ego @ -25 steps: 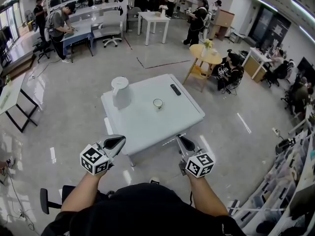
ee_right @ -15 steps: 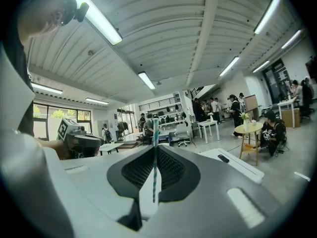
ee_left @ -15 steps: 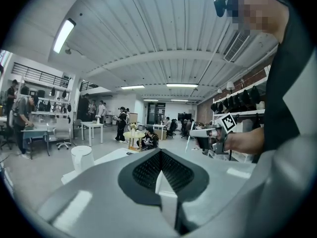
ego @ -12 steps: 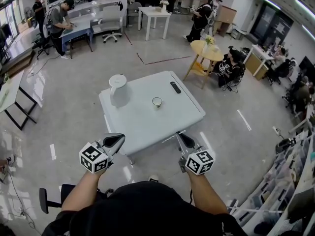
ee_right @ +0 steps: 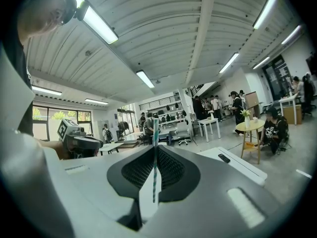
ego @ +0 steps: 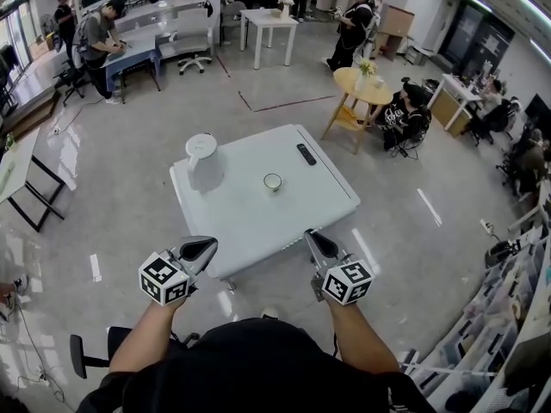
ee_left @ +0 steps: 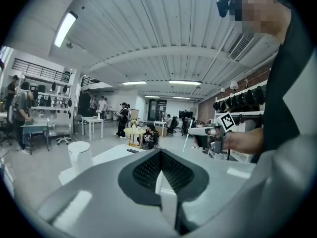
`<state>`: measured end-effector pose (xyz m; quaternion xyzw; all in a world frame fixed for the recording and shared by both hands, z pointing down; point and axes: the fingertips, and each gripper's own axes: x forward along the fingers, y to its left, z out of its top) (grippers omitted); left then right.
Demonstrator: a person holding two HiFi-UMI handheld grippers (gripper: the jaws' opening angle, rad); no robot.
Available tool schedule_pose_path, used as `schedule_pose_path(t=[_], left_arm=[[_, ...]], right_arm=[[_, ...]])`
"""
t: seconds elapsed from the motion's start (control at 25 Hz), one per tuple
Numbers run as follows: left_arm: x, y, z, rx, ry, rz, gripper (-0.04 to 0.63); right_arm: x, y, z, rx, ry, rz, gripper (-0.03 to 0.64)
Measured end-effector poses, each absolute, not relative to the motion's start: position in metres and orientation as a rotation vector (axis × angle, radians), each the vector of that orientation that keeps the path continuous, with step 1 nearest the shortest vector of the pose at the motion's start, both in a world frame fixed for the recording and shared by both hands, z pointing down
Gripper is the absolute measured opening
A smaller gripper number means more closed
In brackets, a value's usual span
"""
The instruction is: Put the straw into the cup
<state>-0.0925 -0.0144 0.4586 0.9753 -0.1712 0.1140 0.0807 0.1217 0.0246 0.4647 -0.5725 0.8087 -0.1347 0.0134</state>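
Observation:
A small white cup (ego: 273,181) stands near the middle of the white table (ego: 258,222). My right gripper (ego: 312,237) is held in the air short of the table's near edge. It is shut on a thin teal-striped straw (ee_right: 155,152), which stands upright between the jaws in the right gripper view. My left gripper (ego: 207,246) hangs level with it on the left, jaws shut with nothing between them (ee_left: 161,165). The straw is too thin to make out in the head view.
A white kettle (ego: 202,162) sits at the table's far left corner and a black remote (ego: 306,154) near its far right edge. A round wooden table (ego: 360,93) with seated people stands beyond on the right. Desks, chairs and standing people fill the back of the room.
The table has drifted slightly up and left in the head view. Both grippers keep nearly the same place and stay shut.

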Motion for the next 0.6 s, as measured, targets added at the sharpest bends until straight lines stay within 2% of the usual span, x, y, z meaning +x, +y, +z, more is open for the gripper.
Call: schedule_pose_path(t=[0.6], left_arm=[[-0.069,-0.048,0.465,2.888,-0.532,0.350,0.001]], right_arm=[[0.145,-0.018,0.472,-1.751,2.548,-0.438,0.044]])
